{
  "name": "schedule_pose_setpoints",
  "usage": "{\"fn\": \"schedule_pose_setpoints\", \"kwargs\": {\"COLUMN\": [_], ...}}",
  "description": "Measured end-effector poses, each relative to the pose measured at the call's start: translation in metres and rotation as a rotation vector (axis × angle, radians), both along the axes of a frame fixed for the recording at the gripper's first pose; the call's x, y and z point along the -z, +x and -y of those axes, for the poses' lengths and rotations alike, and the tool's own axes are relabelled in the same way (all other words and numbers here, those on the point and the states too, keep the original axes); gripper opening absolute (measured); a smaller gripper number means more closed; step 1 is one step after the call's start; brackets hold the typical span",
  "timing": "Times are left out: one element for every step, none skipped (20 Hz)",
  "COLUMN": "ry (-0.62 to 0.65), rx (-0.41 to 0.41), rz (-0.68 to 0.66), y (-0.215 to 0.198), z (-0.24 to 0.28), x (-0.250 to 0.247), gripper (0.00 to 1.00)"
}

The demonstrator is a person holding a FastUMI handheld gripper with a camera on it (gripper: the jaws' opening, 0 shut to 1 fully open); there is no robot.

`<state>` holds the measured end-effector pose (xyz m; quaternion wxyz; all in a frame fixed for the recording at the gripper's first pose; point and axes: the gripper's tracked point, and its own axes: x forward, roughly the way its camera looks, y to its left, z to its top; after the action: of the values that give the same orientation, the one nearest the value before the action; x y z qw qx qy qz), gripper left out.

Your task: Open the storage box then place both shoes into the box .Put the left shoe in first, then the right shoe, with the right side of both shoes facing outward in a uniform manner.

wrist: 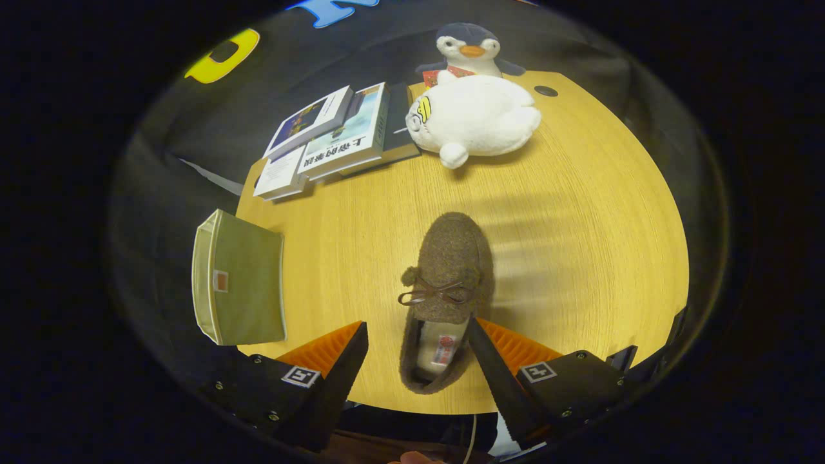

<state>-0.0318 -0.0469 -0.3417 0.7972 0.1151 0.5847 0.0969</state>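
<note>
Right finger (490, 361) of the parted gripper (417, 328) covers the shoe's (448, 270) heel edge; beyond, the white plush (477, 116) hides the penguin's (469, 46) body

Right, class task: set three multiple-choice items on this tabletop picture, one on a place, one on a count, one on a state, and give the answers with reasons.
1. Where does the brown slipper lie?
A. heel end between the fingers
B. on the books
C. inside the green box

2. How many plush toys sit on the far side of the wooden table?
A. one
B. two
C. four

3. What state is the gripper in?
A. shut on the slipper
B. open
C. shut on nothing

Answers: 1 A, the slipper's opening sits between the two fingers; 2 B, a white plush and a penguin plush behind it; 3 B, the fingers stand apart, one clear of the slipper.
</note>
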Motion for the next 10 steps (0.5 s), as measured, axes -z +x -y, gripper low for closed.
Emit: {"fn": "schedule_pose_setpoints", "kwargs": {"ry": [-0.034,-0.084,-0.133,-0.167,-0.178,-0.19,-0.199,-0.212,-0.221,-0.22], "rx": [-0.003,0.0,-0.009,-0.02,-0.03,-0.039,-0.053,-0.058,-0.068,-0.075], "rz": [-0.015,-0.034,-0.042,-0.048,-0.052,-0.061,-0.075,-0.078,-0.072,-0.068], "y": [-0.002,-0.005,-0.005,-0.003,0.0,0.004,0.006,0.01,0.016,0.019], "z": [0.007,0.017,0.026,0.032,0.033,0.032,0.032,0.032,0.033,0.03], "x": [0.01,0.019,0.027,0.033,0.04,0.048,0.058,0.066,0.071,0.075], "gripper": [0.97,0.97,0.96,0.96,0.94,0.93,0.87,0.82,0.8,0.68]}}
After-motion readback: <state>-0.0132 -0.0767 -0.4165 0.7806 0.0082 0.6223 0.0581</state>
